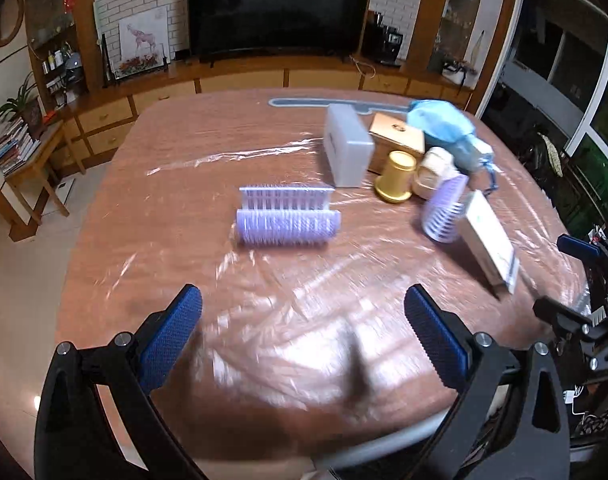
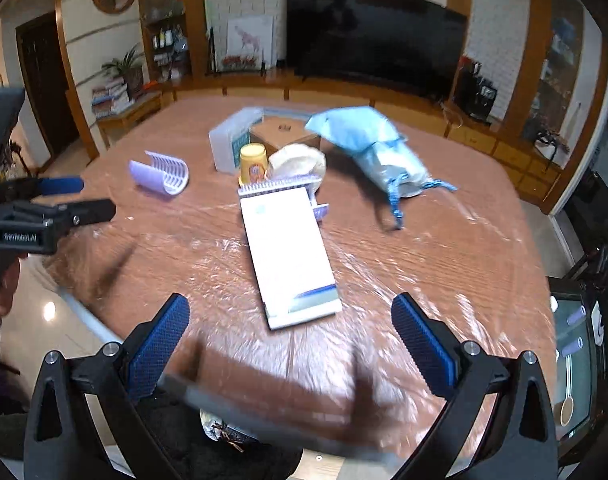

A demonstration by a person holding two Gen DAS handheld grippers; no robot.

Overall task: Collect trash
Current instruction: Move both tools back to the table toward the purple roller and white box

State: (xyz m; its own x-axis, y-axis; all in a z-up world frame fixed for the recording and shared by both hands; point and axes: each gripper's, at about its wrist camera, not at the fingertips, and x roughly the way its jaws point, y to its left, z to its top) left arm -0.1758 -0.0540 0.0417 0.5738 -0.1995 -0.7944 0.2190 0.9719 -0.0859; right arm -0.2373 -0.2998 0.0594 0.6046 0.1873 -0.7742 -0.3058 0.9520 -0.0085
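Left gripper (image 1: 303, 332) fingers wide apart, empty; right gripper (image 2: 290, 340) same, above tabletop (image 2: 424, 248), white box (image 2: 288, 256) ahead.

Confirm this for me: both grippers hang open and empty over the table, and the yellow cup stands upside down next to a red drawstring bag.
One thing is off: the drawstring bag is light blue, not red, as the right wrist view shows. The rest holds: the left gripper and the right gripper are open and empty above the table, and the yellow cup stands upside down near the bag.
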